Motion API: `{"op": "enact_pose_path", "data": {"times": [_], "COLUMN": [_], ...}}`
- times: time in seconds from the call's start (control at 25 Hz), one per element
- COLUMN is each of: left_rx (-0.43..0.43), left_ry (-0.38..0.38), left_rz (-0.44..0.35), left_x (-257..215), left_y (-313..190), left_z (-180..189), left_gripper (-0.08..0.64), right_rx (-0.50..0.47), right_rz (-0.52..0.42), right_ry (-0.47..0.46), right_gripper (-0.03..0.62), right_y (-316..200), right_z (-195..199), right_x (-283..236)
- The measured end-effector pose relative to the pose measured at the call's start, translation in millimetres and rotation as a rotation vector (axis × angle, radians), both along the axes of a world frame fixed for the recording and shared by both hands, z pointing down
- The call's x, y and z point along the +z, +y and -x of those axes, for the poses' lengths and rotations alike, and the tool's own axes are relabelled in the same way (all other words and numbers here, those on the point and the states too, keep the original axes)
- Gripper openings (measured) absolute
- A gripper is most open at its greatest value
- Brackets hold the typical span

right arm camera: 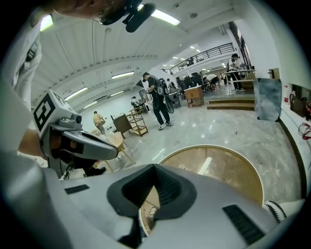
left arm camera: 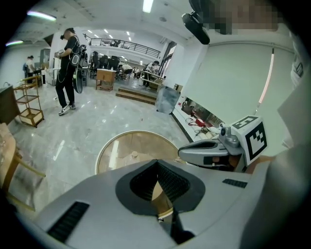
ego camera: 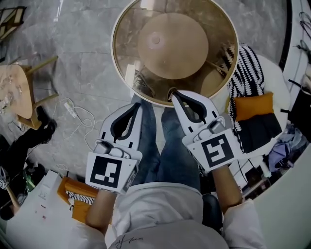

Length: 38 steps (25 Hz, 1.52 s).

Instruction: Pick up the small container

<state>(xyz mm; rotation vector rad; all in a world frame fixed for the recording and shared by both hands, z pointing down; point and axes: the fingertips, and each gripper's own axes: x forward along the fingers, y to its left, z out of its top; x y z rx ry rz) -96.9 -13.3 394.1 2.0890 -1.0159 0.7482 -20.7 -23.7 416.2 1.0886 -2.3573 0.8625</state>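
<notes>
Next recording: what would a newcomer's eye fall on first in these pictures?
The round glass-topped table with its tan cone-shaped base fills the top centre of the head view. Just below it, the left hand-held gripper and right hand-held gripper point toward its near rim, both shut and empty, over the person's jeans. An orange cushion sits at the right.

Bright, even ceiling-strip light [left arm camera: 148,5], glare on polished floor [left arm camera: 97,116], heavy fisheye edges, dark corners
</notes>
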Motion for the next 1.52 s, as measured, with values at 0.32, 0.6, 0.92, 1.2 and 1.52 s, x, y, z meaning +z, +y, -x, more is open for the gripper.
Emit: {"op": "enact_pose_path", "data": {"times": [0.32,0.6,0.92,1.2,1.52], "left_rx": [-0.005,0.002,0.002,0.006,0.002], "left_ry": [-0.003,0.000,-0.002,0.001,0.001], "left_rz": [0.023,0.044,0.060,0.073,0.097], "left_x": [24,41,58,71,79], "left_y": [-3,-4,-11,-12,-16], "left_z": [4,7,17,23,34], "left_gripper": [0.009,0.009,0.009,0.009,0.009], "right_rx": [0.019,0.043,0.045,0.039,0.081], "right_rz": [-0.003,0.000,-0.009,0.005,0.026], "right_ry": [0.006,0.008,0.033,0.053,0.081], "right_gripper": [0.014,0.014,0.014,0.014,0.015], "right_y": [-14,-22,-32,-40,-56], "right_z": [7,13,18,28,27], "right_x": [32,55,83,106,134]}}
